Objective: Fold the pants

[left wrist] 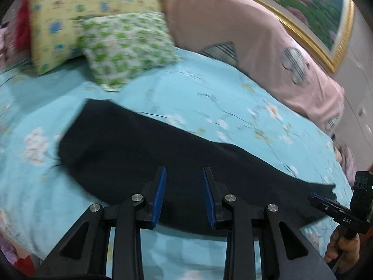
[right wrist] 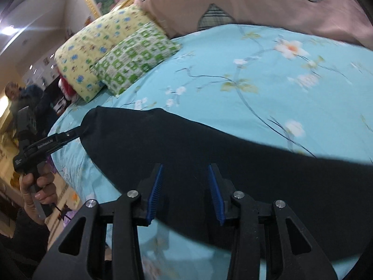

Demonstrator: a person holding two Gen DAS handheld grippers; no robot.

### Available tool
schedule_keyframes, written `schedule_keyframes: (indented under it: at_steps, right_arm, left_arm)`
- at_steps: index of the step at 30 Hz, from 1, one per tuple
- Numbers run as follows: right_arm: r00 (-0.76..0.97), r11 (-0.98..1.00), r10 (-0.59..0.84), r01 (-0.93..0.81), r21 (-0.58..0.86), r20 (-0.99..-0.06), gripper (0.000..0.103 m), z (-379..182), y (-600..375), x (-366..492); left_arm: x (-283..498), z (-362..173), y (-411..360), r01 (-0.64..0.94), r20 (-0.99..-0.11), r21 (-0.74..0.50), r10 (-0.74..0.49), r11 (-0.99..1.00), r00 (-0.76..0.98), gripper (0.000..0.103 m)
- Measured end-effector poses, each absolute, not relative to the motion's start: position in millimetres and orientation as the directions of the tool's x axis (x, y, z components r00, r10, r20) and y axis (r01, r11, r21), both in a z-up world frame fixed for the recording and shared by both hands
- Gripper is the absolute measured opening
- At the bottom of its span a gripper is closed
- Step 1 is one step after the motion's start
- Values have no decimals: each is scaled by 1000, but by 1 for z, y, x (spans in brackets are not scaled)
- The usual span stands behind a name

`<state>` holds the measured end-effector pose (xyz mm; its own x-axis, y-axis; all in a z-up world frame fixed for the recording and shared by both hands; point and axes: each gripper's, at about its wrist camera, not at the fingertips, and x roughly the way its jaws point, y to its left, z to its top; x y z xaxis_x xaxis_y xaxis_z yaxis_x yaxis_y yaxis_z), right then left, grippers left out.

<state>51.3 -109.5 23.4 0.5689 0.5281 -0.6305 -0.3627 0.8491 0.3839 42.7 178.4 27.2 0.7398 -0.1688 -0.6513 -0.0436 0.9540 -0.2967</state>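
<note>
Black pants lie flat and lengthwise on a light blue floral bedspread. My left gripper is open, its blue pads just above the near edge of the pants. My right gripper is open too, hovering over the near edge of the same pants. In the left wrist view the right gripper shows at the far right by the pants' end. In the right wrist view the left gripper shows at the left, its tip at the pants' other end.
A yellow floral pillow and a green patterned pillow lie at the head of the bed. A pink quilt is bunched along the far side under a framed picture. A person stands beyond the bed's left edge.
</note>
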Motion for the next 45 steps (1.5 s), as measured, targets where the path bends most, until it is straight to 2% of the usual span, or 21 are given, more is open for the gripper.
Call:
schedule_keyframes:
  at_steps: [11, 15, 17, 20, 28, 35, 38, 45]
  right_arm:
    - [659, 882, 450, -223, 415, -602, 41, 25, -181, -4]
    - [679, 889, 419, -174, 423, -603, 41, 22, -200, -21]
    - [689, 892, 400, -143, 428, -605, 41, 20, -210, -29]
    - [701, 897, 361, -82, 434, -615, 45, 16, -227, -40]
    - [749, 857, 273, 96, 506, -604, 45, 6, -284, -60]
    - [758, 791, 273, 173, 587, -592, 46, -4, -309, -59]
    - [749, 768, 283, 197, 609, -600, 53, -10, -314, -57]
    - [756, 735, 297, 208, 645, -583, 54, -13, -319, -51]
  left_arm:
    - [69, 22, 64, 195, -686, -264, -326, 945, 650, 37]
    - [78, 22, 32, 271, -693, -243, -362, 931, 623, 45]
    - [82, 22, 14, 314, -701, -234, -384, 920, 601, 45]
    - [91, 23, -11, 372, -708, -223, -412, 901, 574, 46]
    - [112, 25, -81, 530, -739, -191, -476, 826, 477, 50]
    - [122, 26, -130, 627, -764, -167, -502, 761, 406, 54]
    - [129, 25, -142, 652, -774, -172, -511, 739, 374, 57]
    - [148, 21, -168, 700, -800, -201, -527, 685, 285, 61]
